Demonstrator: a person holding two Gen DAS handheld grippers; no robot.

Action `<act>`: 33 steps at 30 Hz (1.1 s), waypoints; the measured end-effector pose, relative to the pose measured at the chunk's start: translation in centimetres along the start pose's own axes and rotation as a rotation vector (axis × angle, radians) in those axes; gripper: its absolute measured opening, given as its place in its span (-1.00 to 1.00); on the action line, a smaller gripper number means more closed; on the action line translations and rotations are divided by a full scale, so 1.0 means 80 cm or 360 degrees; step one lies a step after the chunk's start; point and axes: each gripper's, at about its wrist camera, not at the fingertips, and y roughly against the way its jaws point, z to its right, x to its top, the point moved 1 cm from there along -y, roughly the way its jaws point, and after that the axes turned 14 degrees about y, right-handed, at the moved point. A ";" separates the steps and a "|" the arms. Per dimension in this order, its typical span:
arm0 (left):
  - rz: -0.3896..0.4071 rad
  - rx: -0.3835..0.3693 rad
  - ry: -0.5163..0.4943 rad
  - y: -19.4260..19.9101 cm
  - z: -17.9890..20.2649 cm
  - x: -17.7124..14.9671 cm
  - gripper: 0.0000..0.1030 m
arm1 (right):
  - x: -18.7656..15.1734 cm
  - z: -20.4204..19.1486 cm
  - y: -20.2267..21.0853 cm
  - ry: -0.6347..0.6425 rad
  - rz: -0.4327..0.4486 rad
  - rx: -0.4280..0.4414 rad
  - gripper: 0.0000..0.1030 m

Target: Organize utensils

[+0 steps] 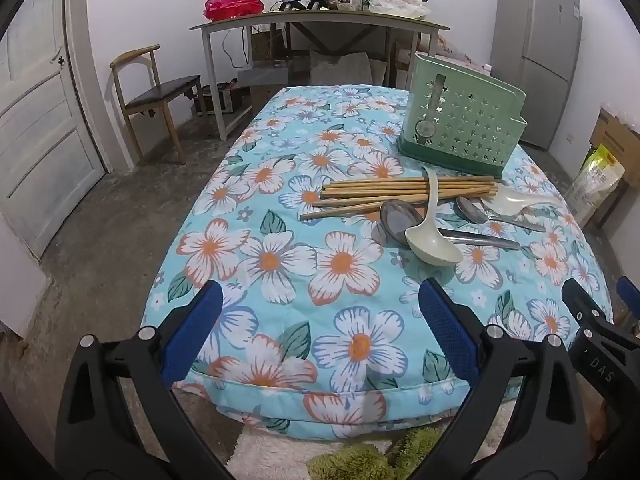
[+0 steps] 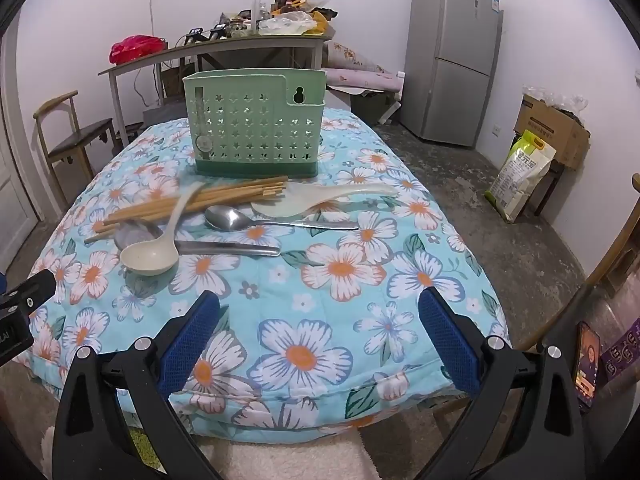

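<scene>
A green perforated utensil holder stands upright on the floral quilt. In front of it lie a bundle of wooden chopsticks, a cream ladle resting across them, two steel spoons, one of them partly under the ladle, and a white rice paddle. My left gripper and right gripper hover open over the near edge of the quilt, well short of the utensils, nothing between the blue pads.
A cluttered table stands behind, with a wooden chair at left and a grey fridge at right. A box, a yellow-green bag and a lit phone are on the right. The right gripper's finger shows in the left view.
</scene>
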 end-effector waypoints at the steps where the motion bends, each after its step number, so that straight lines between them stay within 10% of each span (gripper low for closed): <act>1: -0.0001 -0.0001 0.0000 0.000 0.000 0.000 0.84 | -0.001 0.000 0.000 0.0000 -0.0001 0.0000 0.88; 33: 0.0023 0.0024 -0.0017 0.001 -0.003 0.007 0.84 | 0.007 0.003 0.002 -0.0001 0.0006 0.0000 0.88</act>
